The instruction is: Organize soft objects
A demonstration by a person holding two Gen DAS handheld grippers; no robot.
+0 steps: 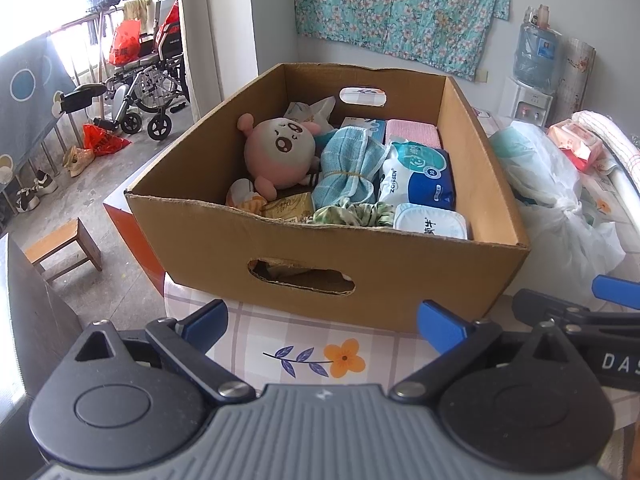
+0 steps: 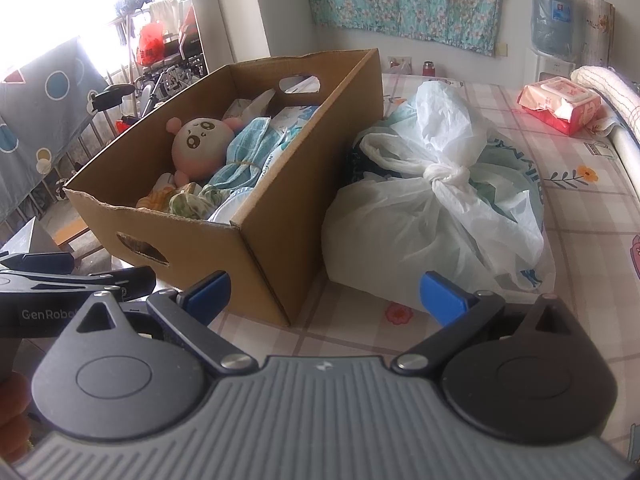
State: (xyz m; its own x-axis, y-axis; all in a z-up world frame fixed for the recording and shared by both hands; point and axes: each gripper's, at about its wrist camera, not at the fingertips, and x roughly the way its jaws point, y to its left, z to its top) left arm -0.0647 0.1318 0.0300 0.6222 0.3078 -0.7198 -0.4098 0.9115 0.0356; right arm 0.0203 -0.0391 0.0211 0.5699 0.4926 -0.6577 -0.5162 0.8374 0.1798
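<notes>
A cardboard box (image 1: 400, 276) stands on the checked tablecloth, also in the right wrist view (image 2: 260, 240). Inside lie a pink plush doll (image 1: 280, 148), a tied blue towel (image 1: 344, 168), wet-wipe packs (image 1: 420, 176), a green scrunchie (image 1: 352, 214) and other soft packs. My left gripper (image 1: 322, 326) is open and empty, just in front of the box's near wall. My right gripper (image 2: 326, 294) is open and empty, in front of the box's corner and a knotted white plastic bag (image 2: 440, 208). The right gripper also shows at the right edge of the left wrist view (image 1: 580, 312).
A pink wipes pack (image 2: 560, 102) and a rolled towel (image 2: 612, 92) lie at the table's far right. A water dispenser (image 1: 532, 68) stands in the corner. The table's left edge drops to the floor, where a small wooden stool (image 1: 64, 248) and a wheelchair (image 1: 148, 84) stand.
</notes>
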